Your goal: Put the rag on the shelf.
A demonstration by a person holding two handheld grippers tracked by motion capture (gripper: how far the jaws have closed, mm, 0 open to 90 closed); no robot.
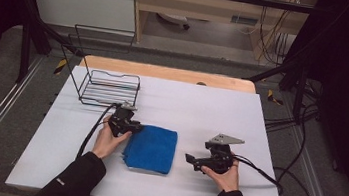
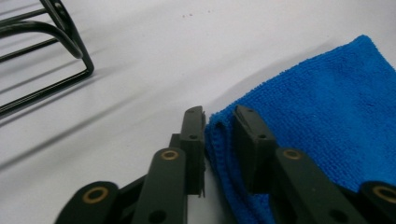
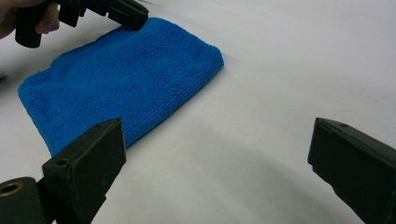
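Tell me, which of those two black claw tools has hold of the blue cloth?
The left gripper: its jaws pinch the corner of the folded blue cloth. The right gripper stands wide open over the bare white table, beside the cloth.

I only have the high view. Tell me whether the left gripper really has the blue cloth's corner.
Observer: Yes. In the left gripper view the left gripper has a fold of the blue cloth at its corner pinched between the jaws.
Operator: Report the right gripper's jaws.
Observer: The right gripper stands wide open, with bare white table between its jaws, nothing held.
Operator: Say how close it sits to the cloth.
Observer: In the right gripper view the cloth's near edge lies just beyond one jaw, apart from it.
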